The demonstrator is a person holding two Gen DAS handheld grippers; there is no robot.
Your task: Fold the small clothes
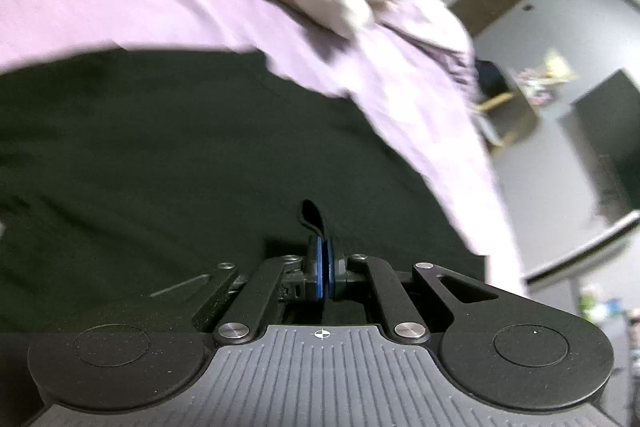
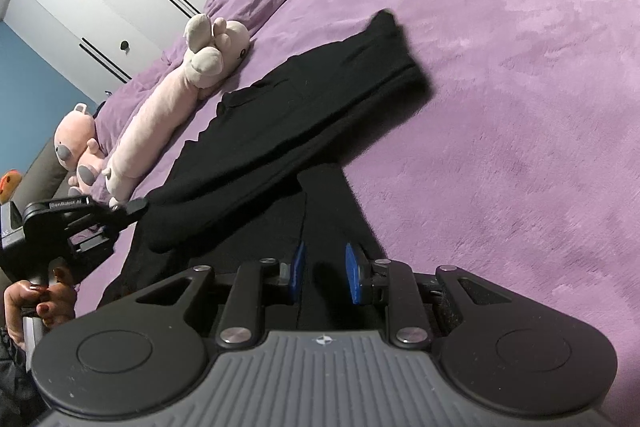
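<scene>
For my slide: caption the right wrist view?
Open right gripper over black garment on purple bed; left gripper pinches it.

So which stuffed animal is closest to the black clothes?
The long pale plush: its head end lies right beside the black garment. The pink bear sits past its far end, farther from the garment.

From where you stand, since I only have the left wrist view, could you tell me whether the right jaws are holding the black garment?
Observer: No. The right gripper is open, its jaws apart over a strip of the black garment.
Operator: Thank you. How does the garment lie on the bed?
Observer: One side is folded over, lying as a long band across the purple bedspread.
Operator: Is anything close to it?
Observer: A long pink plush toy lies beside its far edge.
</scene>
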